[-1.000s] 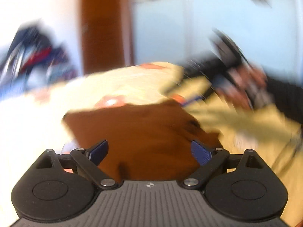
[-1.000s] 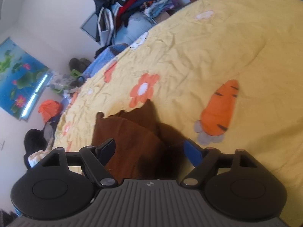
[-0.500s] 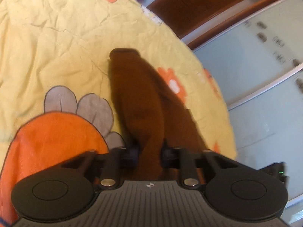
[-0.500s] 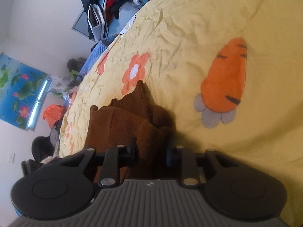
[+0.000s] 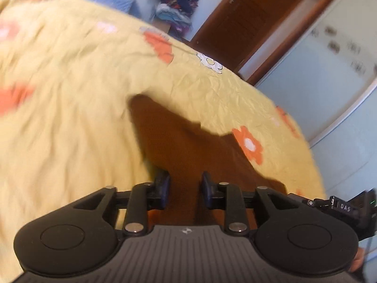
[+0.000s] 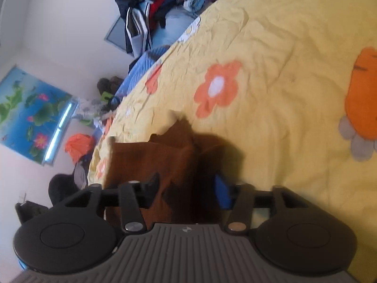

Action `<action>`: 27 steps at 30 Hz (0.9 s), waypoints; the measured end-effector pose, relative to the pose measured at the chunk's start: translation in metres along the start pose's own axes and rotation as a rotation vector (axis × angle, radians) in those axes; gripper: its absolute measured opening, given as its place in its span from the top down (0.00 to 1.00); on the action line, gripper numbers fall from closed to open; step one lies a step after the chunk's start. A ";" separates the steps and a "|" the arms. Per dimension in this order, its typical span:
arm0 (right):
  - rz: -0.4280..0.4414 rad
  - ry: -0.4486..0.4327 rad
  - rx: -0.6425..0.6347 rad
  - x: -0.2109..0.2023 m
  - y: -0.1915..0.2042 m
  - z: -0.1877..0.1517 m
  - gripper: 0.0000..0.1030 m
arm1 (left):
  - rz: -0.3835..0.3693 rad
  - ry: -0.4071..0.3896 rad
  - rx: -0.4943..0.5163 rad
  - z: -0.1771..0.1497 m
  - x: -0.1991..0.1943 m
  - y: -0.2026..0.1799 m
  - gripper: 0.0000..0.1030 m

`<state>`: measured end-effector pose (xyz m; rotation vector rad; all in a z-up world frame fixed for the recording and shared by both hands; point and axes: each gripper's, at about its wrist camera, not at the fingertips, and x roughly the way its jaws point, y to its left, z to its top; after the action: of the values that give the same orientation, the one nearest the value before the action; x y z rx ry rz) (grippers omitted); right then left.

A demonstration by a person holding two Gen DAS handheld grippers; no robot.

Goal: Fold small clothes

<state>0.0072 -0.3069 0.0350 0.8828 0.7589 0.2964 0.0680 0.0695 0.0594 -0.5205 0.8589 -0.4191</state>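
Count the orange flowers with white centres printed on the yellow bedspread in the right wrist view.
1: the orange flower beyond the brown garment. Partial orange prints near the bedspread's left edge may be others.

A small garment [image 6: 150, 162] lay on the bed [image 6: 282, 70], near its near edge. Both grippers stood over the garment's near part, the left gripper [image 5: 185, 188] and the right gripper [image 6: 188, 188]. A heap of clothes [image 6: 153, 7] sat beyond the bed's far edge, by the wall.

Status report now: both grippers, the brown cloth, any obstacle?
Left gripper, right gripper: jaws opening, pads off. Brown cloth on yellow bedspread. No obstacle seen.
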 end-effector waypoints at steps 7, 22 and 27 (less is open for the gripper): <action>-0.013 0.125 -0.079 -0.018 0.008 -0.049 0.31 | -0.215 0.107 -0.164 -0.072 -0.016 0.024 0.30; 0.016 0.065 -0.051 -0.054 0.001 -0.082 0.39 | -0.020 0.029 0.188 -0.094 -0.056 -0.003 0.65; 0.071 -0.078 0.003 -0.057 0.012 -0.033 0.35 | -0.052 -0.040 0.199 -0.088 -0.053 -0.011 0.38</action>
<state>-0.0557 -0.3096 0.0583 0.9202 0.6575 0.3216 -0.0346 0.0664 0.0499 -0.3671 0.7573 -0.5341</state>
